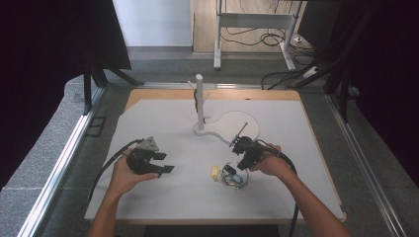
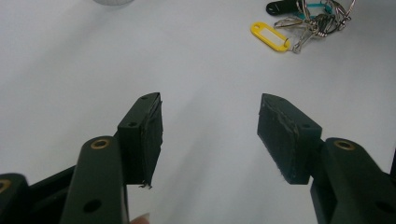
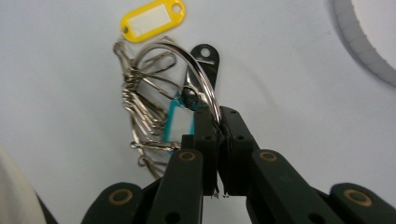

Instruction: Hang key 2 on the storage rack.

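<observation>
Key bunch, lower centre of the high view on the white desk: its large ring is being pinched edge-on by the closed right hand-held gripper, presumably for lifting toward the peg stand. Yellow tag is being pointed up-frame, long axis slightly tilted. Left hand-held gripper is being held open, empty.
</observation>
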A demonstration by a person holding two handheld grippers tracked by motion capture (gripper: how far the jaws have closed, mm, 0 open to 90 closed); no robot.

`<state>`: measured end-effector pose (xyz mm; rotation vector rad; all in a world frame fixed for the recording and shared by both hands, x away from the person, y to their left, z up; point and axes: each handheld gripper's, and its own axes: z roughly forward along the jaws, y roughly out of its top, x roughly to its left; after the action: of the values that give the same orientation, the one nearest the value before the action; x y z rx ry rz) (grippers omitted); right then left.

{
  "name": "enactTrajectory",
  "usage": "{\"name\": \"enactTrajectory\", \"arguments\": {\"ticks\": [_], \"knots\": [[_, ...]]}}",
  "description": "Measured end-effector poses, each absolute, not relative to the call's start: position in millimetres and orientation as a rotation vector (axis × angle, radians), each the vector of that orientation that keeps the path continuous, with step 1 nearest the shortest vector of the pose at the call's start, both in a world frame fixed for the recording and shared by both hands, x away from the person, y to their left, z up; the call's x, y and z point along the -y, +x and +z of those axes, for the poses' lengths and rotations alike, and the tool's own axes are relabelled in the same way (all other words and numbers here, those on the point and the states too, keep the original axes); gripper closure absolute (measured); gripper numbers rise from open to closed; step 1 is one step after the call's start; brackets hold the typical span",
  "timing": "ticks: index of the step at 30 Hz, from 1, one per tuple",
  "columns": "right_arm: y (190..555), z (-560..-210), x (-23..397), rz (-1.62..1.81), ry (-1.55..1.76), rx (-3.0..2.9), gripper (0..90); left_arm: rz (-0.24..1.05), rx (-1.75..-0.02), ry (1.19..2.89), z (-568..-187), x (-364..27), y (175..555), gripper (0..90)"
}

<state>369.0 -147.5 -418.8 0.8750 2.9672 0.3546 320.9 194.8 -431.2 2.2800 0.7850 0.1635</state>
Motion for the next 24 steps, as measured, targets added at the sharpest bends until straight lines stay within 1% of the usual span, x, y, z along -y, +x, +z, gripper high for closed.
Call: {"name": "enactTrajectory", "arguments": {"ticks": [11,15,24], "knots": [[369,-393,155,0.399,0.873,-2.918,87.0,0.162,-0.78,2.285,-431,-195,320,41.4],[372,-385,159,0.364,0.85,-2.934,87.0,0.16,-0.78,2.288,-432,-194,321,41.4],[379,-355,168,0.365,0.875,-2.879,87.1,0.158,-0.784,2.287,-433,-193,321,41.5]]}}
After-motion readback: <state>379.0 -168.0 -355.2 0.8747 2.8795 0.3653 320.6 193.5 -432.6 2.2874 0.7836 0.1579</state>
